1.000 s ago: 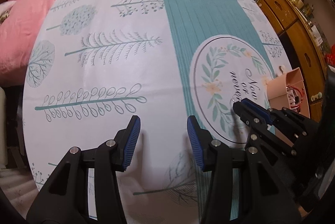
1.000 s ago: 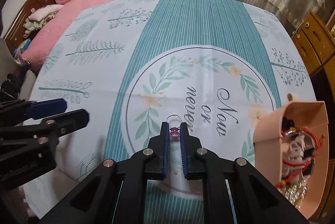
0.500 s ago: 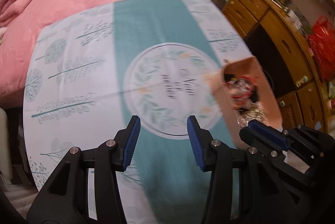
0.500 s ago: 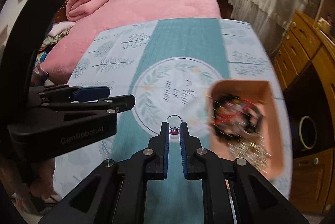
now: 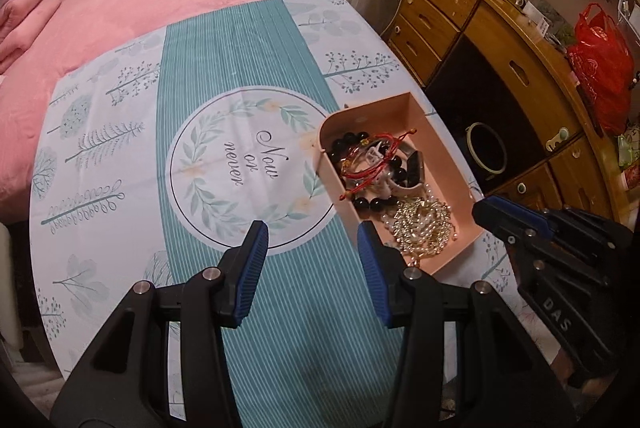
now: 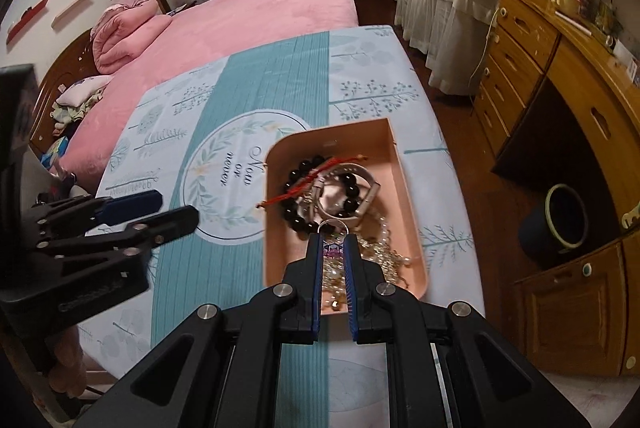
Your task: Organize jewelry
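Note:
My right gripper [image 6: 333, 242] is shut on a small ring [image 6: 332, 228] with a purple stone, its silver band sticking out past the fingertips. It holds the ring above the near half of a pink tray [image 6: 404, 188] that holds black bead bracelets [image 6: 298, 172], a red cord [image 6: 316, 176] and a gold chain [image 6: 380, 252]. The tray also shows in the left wrist view [image 5: 448, 164]. My left gripper [image 5: 308, 240] is open and empty above the tablecloth, left of the tray. The right gripper shows at the right in the left wrist view [image 5: 500, 216].
The tray sits near the right edge of a table with a teal and white cloth [image 5: 224, 68]. A pink bed [image 6: 248, 16] lies behind. A wooden dresser [image 6: 560, 100] and a dark bin [image 6: 560, 216] stand to the right.
Both grippers have risen and swung right. The right gripper, still holding the ring, has moved from over the round print to above the pink tray.

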`<state>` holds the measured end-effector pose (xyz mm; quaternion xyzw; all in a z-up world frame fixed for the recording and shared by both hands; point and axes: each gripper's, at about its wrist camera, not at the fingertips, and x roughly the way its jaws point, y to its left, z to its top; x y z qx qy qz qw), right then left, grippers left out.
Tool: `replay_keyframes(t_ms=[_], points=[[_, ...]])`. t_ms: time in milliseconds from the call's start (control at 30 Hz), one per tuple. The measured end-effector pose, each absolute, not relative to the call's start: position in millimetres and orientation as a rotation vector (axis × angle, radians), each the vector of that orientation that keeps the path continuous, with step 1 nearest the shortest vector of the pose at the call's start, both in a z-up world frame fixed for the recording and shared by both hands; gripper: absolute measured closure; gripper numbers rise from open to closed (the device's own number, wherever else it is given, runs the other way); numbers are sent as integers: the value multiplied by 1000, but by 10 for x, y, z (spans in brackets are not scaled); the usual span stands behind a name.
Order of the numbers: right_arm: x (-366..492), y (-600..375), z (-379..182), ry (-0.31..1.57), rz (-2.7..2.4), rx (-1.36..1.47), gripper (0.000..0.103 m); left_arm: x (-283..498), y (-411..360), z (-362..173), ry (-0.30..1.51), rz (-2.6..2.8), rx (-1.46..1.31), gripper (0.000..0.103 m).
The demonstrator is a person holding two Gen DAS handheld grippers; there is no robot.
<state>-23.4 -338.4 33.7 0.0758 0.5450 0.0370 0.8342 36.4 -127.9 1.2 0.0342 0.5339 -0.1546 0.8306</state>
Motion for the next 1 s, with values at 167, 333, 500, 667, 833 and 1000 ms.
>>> replay_keyframes(t_ms=[167,333,500,667,833,1000], points=[[-201,-3427,208,1193,106,156,93,317,-1231,58,1119,-300,65,60],[-78,-3385,-31,1251,118,157,93,299,-1082,25,1136,-255,21,60],[4,-3423,-231,1321,111,210,91,253,-987,-29,1153,-235,9,56],[-19,-3393,-175,1304,130,180,91,206,-945,-29,1152,-229,10,48],[-72,-3256,-41,1306,174,176,86,193,-931,-17,1168,-231,1,47],[-162,-3066,175,1270,200,158,65,159,-891,58,1161,-211,3,47]])
